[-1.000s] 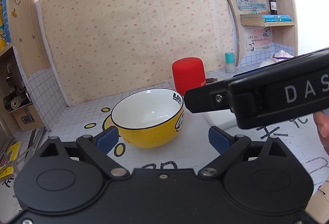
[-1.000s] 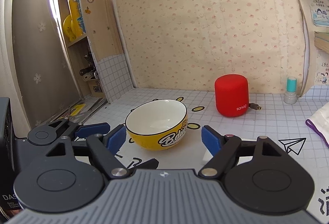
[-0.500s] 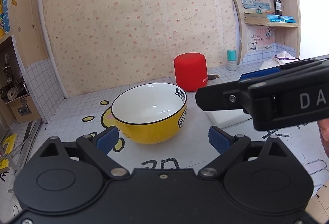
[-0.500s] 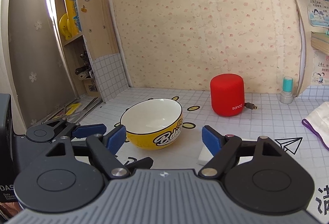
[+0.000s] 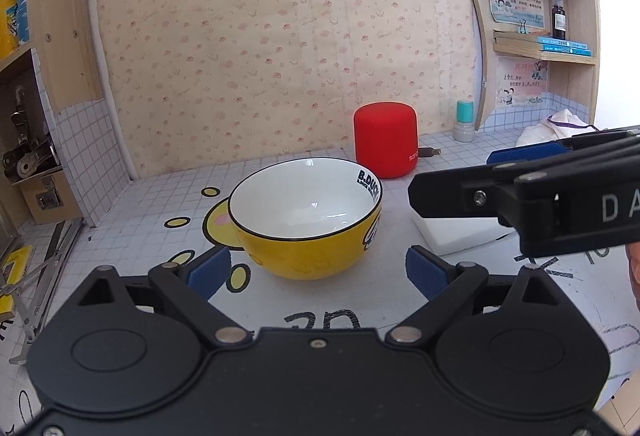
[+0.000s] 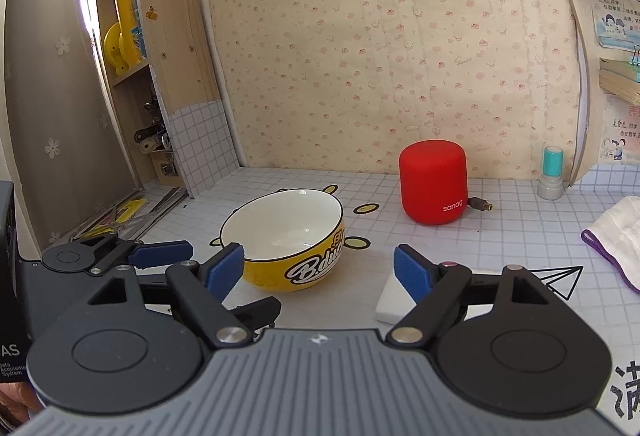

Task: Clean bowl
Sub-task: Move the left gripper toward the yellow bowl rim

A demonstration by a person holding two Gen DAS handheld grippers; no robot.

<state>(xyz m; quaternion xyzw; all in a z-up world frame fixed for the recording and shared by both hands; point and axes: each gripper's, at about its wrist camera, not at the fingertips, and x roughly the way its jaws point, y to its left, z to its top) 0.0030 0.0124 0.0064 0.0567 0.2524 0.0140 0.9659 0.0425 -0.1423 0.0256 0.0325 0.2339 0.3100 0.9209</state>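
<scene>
A yellow bowl (image 5: 308,216) with a white inside and black rim stands upright on the tiled counter; it also shows in the right wrist view (image 6: 286,238). A white sponge block (image 5: 460,232) lies to its right, partly hidden behind my right gripper's finger in the right wrist view (image 6: 394,302). My left gripper (image 5: 318,272) is open and empty, just short of the bowl. My right gripper (image 6: 320,268) is open and empty, between bowl and sponge. The right gripper's fingers (image 5: 520,192) cross the left view over the sponge.
A red speaker (image 6: 434,188) with a cable stands behind the bowl. A small teal-capped bottle (image 6: 551,174) stands by the right shelf unit. A white cloth (image 6: 620,236) lies at the far right. Shelves with clutter (image 5: 28,164) stand at the left.
Both grippers have shifted a little; the bowl sits slightly lower and more left in the right view. The right gripper's fingers have dropped lower in the left view. Both stay open.
</scene>
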